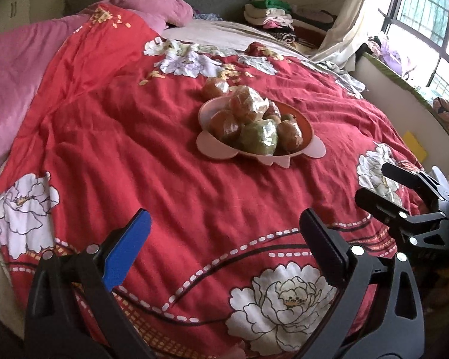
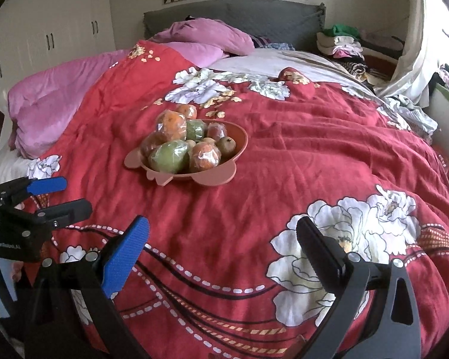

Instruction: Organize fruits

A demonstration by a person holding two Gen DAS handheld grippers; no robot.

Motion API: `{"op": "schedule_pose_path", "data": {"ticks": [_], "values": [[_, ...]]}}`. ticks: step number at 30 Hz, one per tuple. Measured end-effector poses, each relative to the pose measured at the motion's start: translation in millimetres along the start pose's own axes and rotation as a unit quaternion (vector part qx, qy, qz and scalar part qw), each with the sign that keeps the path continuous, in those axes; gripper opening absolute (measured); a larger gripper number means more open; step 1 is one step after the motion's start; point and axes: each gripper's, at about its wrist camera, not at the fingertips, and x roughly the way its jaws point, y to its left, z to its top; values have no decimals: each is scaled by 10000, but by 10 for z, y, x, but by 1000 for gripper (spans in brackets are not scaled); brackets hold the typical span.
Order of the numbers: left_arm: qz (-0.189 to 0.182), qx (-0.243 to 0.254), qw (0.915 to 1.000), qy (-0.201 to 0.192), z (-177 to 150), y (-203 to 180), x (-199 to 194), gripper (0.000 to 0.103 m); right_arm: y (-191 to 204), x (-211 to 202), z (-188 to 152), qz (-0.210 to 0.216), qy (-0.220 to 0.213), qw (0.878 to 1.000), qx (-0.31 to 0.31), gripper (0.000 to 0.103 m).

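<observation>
A pink bowl (image 1: 299, 125) (image 2: 239, 140) sits mid-bed, piled with several plastic-wrapped fruits: oranges (image 1: 248, 104) (image 2: 170, 125), a green mango (image 1: 259, 137) (image 2: 167, 157) and brown pears (image 2: 226, 145). One wrapped orange (image 1: 214, 86) (image 2: 187, 110) lies on the quilt just behind the bowl. My left gripper (image 1: 224, 239) is open and empty, well short of the bowl; it also shows in the right wrist view (image 2: 63, 194). My right gripper (image 2: 224, 242) is open and empty; it also shows in the left wrist view (image 1: 377, 185) at the right.
A red floral quilt (image 1: 164, 164) covers the bed. Pink pillows (image 2: 60, 98) lie at the far left. A grey headboard (image 2: 254, 15), a stack of folded clothes (image 2: 344, 45) and a window (image 1: 428, 15) are at the back and right.
</observation>
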Motion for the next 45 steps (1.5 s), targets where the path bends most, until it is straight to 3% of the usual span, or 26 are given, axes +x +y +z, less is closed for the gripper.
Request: {"op": "schedule_pose_path", "data": {"ticks": [45], "values": [[120, 88, 9999, -9, 17, -43, -42, 93, -50, -7, -1, -45, 13, 10000, -13, 98]]}}
